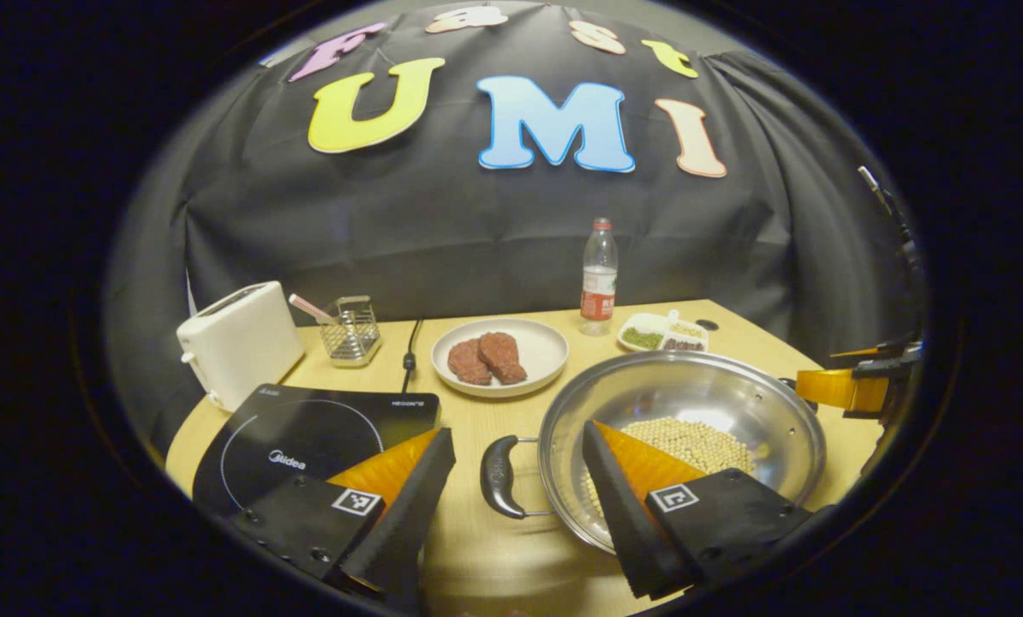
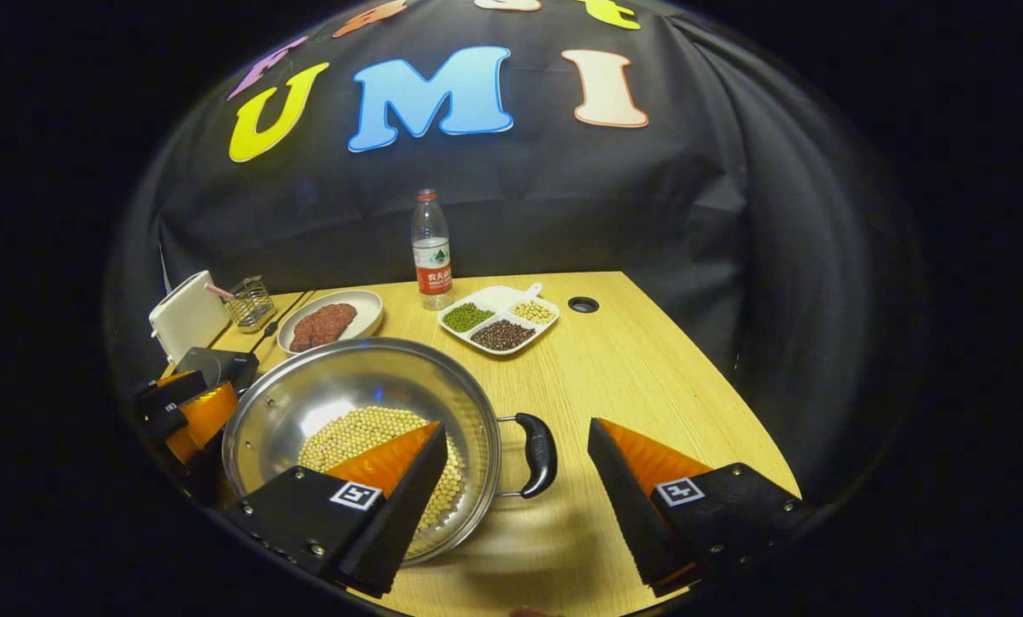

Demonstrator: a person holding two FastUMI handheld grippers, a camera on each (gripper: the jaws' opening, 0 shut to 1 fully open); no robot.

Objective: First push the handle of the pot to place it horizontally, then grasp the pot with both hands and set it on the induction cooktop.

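My left gripper [image 1: 511,506] and right gripper [image 2: 516,497] gape wide, holding nothing. The shiny steel pot [image 1: 691,411] of loose soybeans [image 2: 366,433] sits at three o'clock from the black induction cooktop [image 1: 306,437]; likely heavy and slippery, so I'd pinch both black loop handles [image 1: 499,476].

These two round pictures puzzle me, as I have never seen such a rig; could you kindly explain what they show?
A person holds a two-finger gripper in each hand, and a fisheye camera rides on each.

The left gripper view looks along the left gripper, open astride the pot's left handle.

The right gripper view looks along the right gripper, open astride the right handle.

Nothing is held yet.

On the wooden table stand:
- the steel pot with pale beans
- an induction cooktop
- a toaster
- a plate of meat
- a water bottle
- a divided dish of beans
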